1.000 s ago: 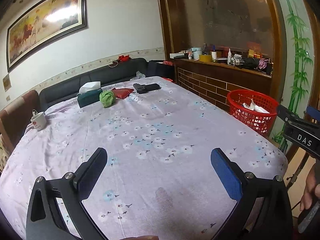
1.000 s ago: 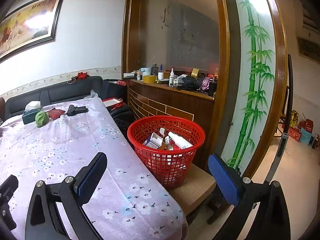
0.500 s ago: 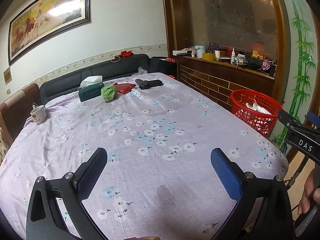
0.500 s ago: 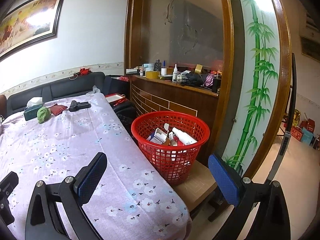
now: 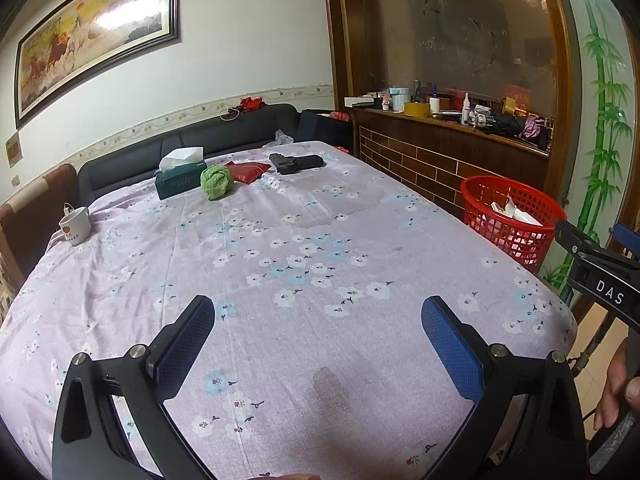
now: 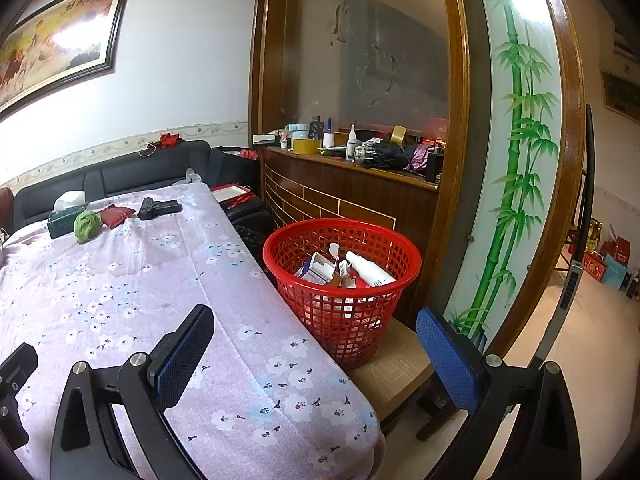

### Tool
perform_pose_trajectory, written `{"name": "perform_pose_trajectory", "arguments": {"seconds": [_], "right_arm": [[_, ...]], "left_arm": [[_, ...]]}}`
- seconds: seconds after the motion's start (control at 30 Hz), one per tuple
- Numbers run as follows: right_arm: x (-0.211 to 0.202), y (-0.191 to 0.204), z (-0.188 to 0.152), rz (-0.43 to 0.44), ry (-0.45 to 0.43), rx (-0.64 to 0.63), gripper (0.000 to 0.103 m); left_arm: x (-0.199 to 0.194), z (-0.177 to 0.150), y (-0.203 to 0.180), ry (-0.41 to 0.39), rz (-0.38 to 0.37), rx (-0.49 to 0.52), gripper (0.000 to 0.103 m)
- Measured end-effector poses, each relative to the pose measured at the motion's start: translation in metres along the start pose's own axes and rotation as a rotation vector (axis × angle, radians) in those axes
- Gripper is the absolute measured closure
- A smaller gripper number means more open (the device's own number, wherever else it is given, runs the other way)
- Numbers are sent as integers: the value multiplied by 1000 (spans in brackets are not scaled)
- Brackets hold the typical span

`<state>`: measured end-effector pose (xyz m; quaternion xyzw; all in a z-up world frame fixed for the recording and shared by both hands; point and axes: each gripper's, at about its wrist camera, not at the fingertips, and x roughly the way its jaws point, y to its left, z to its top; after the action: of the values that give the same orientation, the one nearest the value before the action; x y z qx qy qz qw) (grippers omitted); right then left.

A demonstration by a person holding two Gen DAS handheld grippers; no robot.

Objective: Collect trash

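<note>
A red mesh basket (image 6: 342,280) stands on a low wooden stool (image 6: 394,368) beside the table's right edge; it holds cartons, a white bottle and other trash. It also shows in the left wrist view (image 5: 510,216). My left gripper (image 5: 318,332) is open and empty above the near part of the flowered tablecloth (image 5: 280,264). My right gripper (image 6: 316,344) is open and empty, above the table's right edge, near the basket. A green crumpled cloth (image 5: 216,182), a red pouch (image 5: 247,170) and a black pistol-shaped object (image 5: 295,163) lie at the far end.
A green tissue box (image 5: 178,178) and a white mug (image 5: 75,225) sit on the table. A black sofa (image 5: 180,144) runs behind it. A cluttered wooden counter (image 5: 452,120) stands at the right. The right gripper's body (image 5: 600,280) shows at the left view's edge.
Both grippers have risen and pulled back slightly; the table and basket sit lower in both views. Both stay open and empty.
</note>
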<state>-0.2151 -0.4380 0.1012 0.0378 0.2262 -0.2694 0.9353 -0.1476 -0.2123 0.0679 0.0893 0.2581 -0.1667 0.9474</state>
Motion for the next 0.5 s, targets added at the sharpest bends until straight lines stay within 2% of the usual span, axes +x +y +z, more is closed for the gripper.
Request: {"name": "perform_pose_trajectory", "arguments": {"seconds": [0.5], "right_arm": [[1,3,-1,10,4,-7,1]], "left_arm": [[3,-1,2,20,-14,-15,0]]}}
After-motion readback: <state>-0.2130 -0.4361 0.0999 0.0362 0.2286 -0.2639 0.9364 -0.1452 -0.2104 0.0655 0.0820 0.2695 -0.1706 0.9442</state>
